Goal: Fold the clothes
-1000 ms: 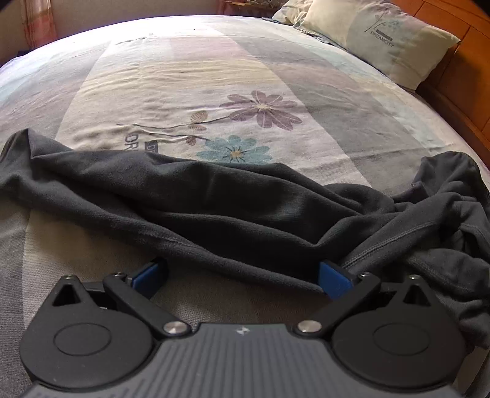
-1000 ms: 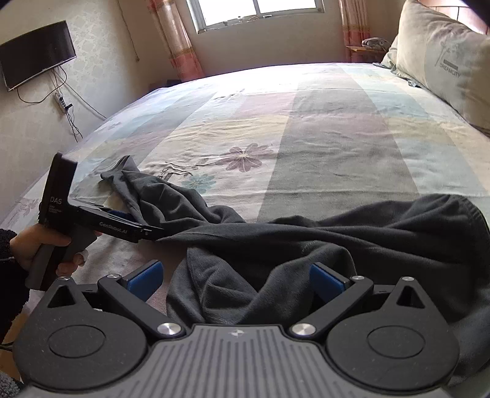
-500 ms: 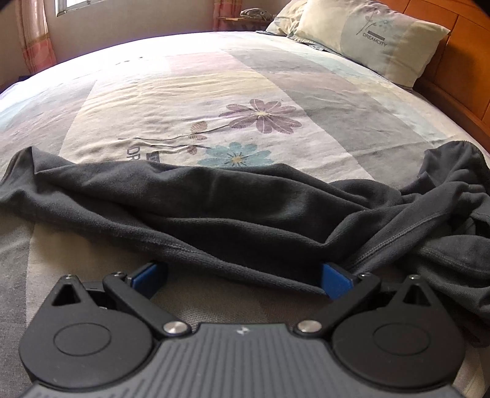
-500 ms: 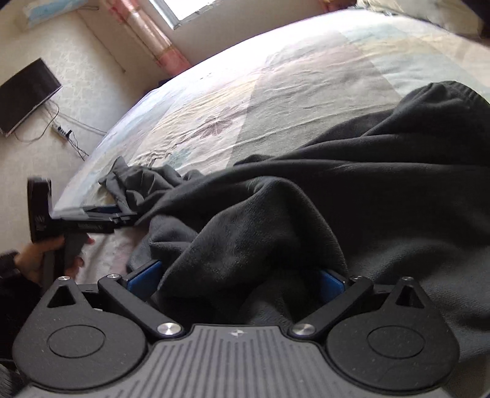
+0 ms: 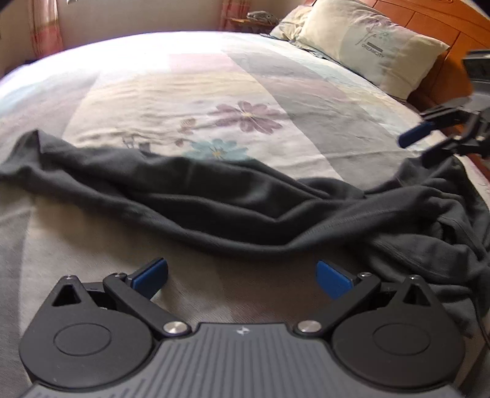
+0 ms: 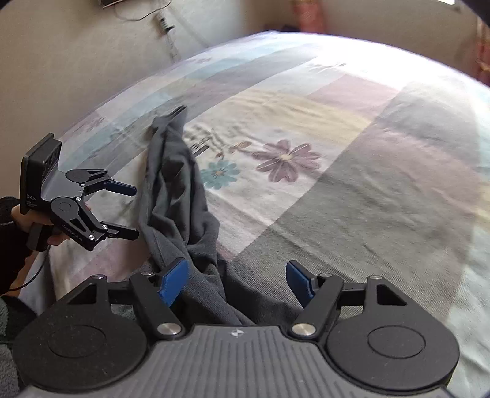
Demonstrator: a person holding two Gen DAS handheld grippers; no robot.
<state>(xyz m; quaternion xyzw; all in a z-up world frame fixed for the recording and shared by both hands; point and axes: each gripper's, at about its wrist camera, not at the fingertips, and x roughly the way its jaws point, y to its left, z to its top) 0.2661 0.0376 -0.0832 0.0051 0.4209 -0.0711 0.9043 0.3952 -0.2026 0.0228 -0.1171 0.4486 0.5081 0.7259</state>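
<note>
A dark grey garment (image 5: 245, 208) lies crumpled in a long band across the flowered bedsheet (image 5: 214, 91). My left gripper (image 5: 242, 275) is open and empty, just short of the garment's near edge; it also shows in the right wrist view (image 6: 130, 211), beside the cloth. My right gripper (image 6: 234, 281) is open above the bunched end of the garment (image 6: 174, 189), with cloth lying between its blue pads. It shows at the far right of the left wrist view (image 5: 419, 147), above the garment's right end.
A pillow (image 5: 373, 46) and a wooden headboard (image 5: 444, 85) stand at the bed's far right. A wall with a cable and socket (image 6: 162, 21) runs behind the bed's left side. Bare sheet stretches beyond the garment.
My left gripper has pulled back from the garment's edge. My right gripper has lifted and swung left, so its view now runs along the garment toward the left gripper.
</note>
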